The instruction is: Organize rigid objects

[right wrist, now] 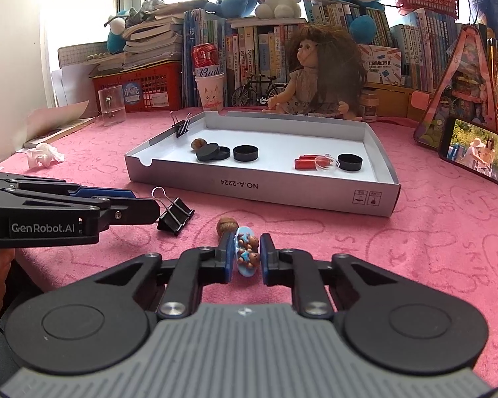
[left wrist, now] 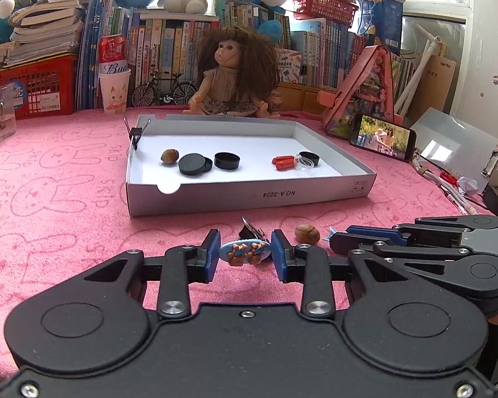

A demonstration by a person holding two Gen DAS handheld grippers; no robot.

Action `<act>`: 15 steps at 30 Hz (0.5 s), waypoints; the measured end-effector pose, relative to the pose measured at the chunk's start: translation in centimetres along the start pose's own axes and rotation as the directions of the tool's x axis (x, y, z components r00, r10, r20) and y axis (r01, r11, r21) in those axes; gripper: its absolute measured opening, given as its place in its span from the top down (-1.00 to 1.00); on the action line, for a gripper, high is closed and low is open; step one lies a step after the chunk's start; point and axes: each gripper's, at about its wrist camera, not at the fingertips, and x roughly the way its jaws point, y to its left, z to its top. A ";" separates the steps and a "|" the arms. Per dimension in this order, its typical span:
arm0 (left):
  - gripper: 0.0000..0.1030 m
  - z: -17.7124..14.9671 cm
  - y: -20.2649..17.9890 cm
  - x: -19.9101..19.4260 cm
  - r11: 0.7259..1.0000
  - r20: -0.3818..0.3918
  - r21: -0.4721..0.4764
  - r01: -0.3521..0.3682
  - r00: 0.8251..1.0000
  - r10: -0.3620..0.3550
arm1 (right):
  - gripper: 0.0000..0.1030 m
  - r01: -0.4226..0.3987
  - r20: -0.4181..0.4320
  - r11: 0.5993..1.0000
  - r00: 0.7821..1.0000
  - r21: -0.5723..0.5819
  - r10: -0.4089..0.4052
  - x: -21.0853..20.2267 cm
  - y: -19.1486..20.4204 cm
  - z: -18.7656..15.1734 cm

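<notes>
On the pink worktop, short of the white box, a blue bear charm is being clamped edgewise by the right gripper. A second bear charm is being pinched end to end by the left gripper. Slipping or twisting out is being risked by the rounded rims, and the nut just beside could be knocked rolling.

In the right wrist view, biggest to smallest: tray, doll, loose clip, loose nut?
grey cardboard tray
brown-haired doll
black metal binder clip on the cloth
small brown nut
Clip and nut sit nearer, so look enlarged.
</notes>
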 end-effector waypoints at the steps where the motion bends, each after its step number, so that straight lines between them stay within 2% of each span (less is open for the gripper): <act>1: 0.40 0.2 0.1 0.0 1.000 0.004 -0.003 -0.002 1.000 0.002 | 0.60 0.001 0.001 1.000 1.000 0.004 -0.001 0.0 -0.1 0.2; 7: 0.40 1.2 0.3 -0.1 1.000 0.021 -0.013 0.002 1.000 -0.002 | 0.61 0.045 0.023 0.999 0.999 0.009 -0.045 -0.1 -0.4 0.9; 15: 0.40 3.9 0.6 0.4 1.000 0.074 -0.014 0.001 0.997 0.000 | 0.61 0.144 0.060 0.989 0.987 0.044 -0.146 0.1 -2.2 3.1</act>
